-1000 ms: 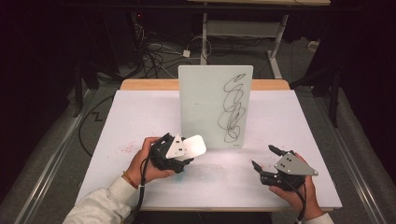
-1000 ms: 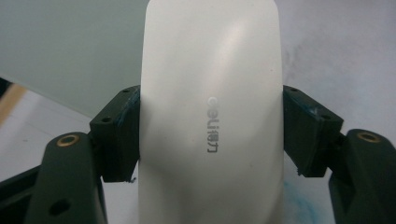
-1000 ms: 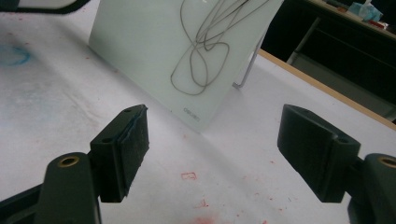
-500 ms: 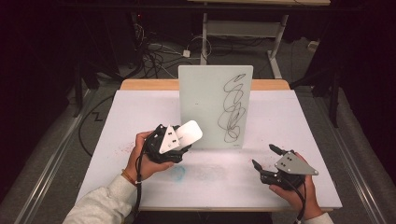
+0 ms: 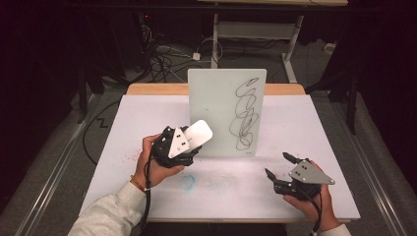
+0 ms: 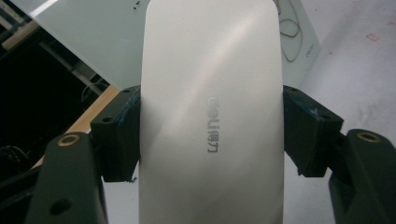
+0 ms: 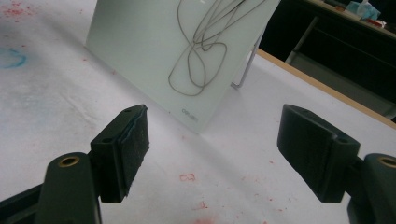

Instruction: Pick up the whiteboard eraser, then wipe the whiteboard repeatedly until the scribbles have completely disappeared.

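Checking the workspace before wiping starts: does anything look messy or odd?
Yes: a black scribble covers the upright white glass board, and a blue ring smudge and red specks stain the white tabletop.

The white eraser (image 6: 211, 116) clamped between the jaws of the left gripper (image 6: 211, 135) carries a grey printed brand mark, "deli", followed by two Chinese characters; the mark runs lengthwise along the eraser's face, midway between the two jaw pads. The upright whiteboard (image 7: 154, 51) ahead of the right gripper (image 7: 212, 158) bears a small grey brand mark at its lower corner nearest that gripper, too small to read with certainty. The black scribble (image 5: 246, 115) drawn on the whiteboard forms loops, not legible characters. Near the right gripper's jaws, a small red mark (image 7: 187, 177) on the table covering resembles a letter "B".
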### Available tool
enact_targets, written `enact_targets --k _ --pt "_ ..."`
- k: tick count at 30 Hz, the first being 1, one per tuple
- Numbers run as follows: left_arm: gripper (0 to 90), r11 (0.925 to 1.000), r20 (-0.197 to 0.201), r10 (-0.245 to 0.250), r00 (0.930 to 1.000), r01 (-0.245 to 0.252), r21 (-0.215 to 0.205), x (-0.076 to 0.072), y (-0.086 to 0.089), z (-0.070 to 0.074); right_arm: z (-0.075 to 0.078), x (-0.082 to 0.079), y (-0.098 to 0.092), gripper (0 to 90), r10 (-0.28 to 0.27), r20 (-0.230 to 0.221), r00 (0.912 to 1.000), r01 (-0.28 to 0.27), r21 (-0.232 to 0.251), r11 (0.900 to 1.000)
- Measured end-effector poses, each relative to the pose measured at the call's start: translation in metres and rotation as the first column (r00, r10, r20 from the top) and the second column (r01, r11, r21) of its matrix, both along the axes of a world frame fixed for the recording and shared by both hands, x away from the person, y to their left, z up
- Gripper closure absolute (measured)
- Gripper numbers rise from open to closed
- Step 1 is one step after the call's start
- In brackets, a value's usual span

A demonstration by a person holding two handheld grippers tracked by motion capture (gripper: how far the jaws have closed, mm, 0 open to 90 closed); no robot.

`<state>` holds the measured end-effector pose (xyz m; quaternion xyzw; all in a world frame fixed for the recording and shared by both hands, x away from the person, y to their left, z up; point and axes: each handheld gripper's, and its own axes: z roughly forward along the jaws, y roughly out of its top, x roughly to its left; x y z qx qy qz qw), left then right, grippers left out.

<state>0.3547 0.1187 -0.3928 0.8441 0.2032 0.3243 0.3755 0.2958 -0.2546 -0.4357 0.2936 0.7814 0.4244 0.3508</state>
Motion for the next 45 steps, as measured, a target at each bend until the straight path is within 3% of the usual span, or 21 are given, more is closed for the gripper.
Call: enact_targets --k 6,9,13,14,16,18,27,29,31,33,36,37,38,39,40,42,45 --pt "28.9 0.9992 0.039 0.033 0.9987 -0.034 0.023 0.002 -0.005 0.004 -0.001 0.0 0.001 26.4 0.003 -0.002 1.0 -0.003 -0.012 1.0" --pt "28.9 0.9967 0.08 0.063 0.9948 -0.067 0.046 0.006 -0.012 0.007 -0.002 0.001 0.002 26.4 -0.011 -0.007 0.9999 0.01 -0.024 1.0" --pt "28.8 0.9922 0.155 0.098 0.9831 -0.109 0.062 0.015 -0.027 0.009 -0.005 0.002 0.004 26.4 -0.007 -0.026 0.9996 0.006 -0.043 0.999" --pt "28.9 0.9922 0.155 0.098 0.9831 -0.109 0.062 0.015 -0.027 0.009 -0.005 0.002 0.004 26.4 -0.007 -0.026 0.9996 0.006 -0.043 0.999" --pt "28.8 0.9868 0.206 0.107 0.9728 -0.129 0.098 0.019 -0.039 0.006 -0.005 0.001 0.006 26.4 0.007 -0.038 0.9992 -0.009 -0.051 0.999" --pt "28.8 0.9854 0.22 0.112 0.969 -0.137 0.101 0.023 -0.044 0.004 -0.006 0.001 0.007 26.4 0.014 -0.041 0.999 -0.016 -0.059 0.998" --pt "28.9 0.9849 0.2 0.126 0.9718 -0.146 0.092 0.031 -0.045 -0.01 -0.007 -0.001 0.007 26.4 0.022 -0.057 0.9981 -0.026 -0.067 0.997" --pt "28.9 0.9847 0.189 0.117 0.975 -0.139 0.105 0.029 -0.044 -0.015 -0.007 -0.001 0.007 26.4 0.025 -0.061 0.9978 -0.029 -0.066 0.997" --pt "28.9 0.9781 0.201 0.111 0.9733 -0.143 0.151 0.025 -0.044 -0.024 -0.007 0.0 0.007 26.4 0.029 -0.061 0.9977 -0.033 -0.07 0.997" --pt "28.9 0.9784 0.194 0.111 0.9747 -0.141 0.151 0.025 -0.043 -0.025 -0.007 -0.001 0.008 26.3 0.03 -0.063 0.9976 -0.035 -0.071 0.997" --pt "28.9 0.977 0.209 0.127 0.9696 -0.159 0.142 0.026 -0.041 -0.021 -0.007 -0.001 0.008 26.3 0.031 -0.057 0.9979 -0.036 -0.077 0.996" --pt "28.9 0.9798 0.208 0.151 0.9664 -0.174 0.098 0.029 -0.037 -0.012 -0.007 -0.001 0.008 26.3 0.03 -0.058 0.9979 -0.034 -0.076 0.997" --pt "28.9 0.9798 0.208 0.151 0.9664 -0.174 0.098 0.029 -0.037 -0.012 -0.007 -0.001 0.008 26.3 0.03 -0.058 0.9979 -0.034 -0.076 0.997" --pt "28.9 0.9765 0.226 0.181 0.9571 -0.202 0.075 0.032 -0.035 -0.004 -0.007 -0.001 0.008 26.3 0.026 -0.06 0.9979 -0.03 -0.072 0.997" --pt "28.9 0.9758 0.228 0.188 0.9552 -0.208 0.067 0.033 -0.035 -0.001 -0.007 -0.001 0.007 26.3 0.025 -0.06 0.9979 -0.029 -0.071 0.997" --pt "28.9 0.9767 0.218 0.191 0.957 -0.207 0.054 0.034 -0.035 -0.001 -0.008 0.0 0.008 26.3 0.021 -0.063 0.9978 -0.026 -0.071 0.997" --pt "28.9 0.9785 0.208 0.154 0.966 -0.178 0.104 0.03 -0.042 -0.011 -0.007 -0.001 0.008 26.3 0.031 -0.064 0.9975 -0.035 -0.072 0.997"
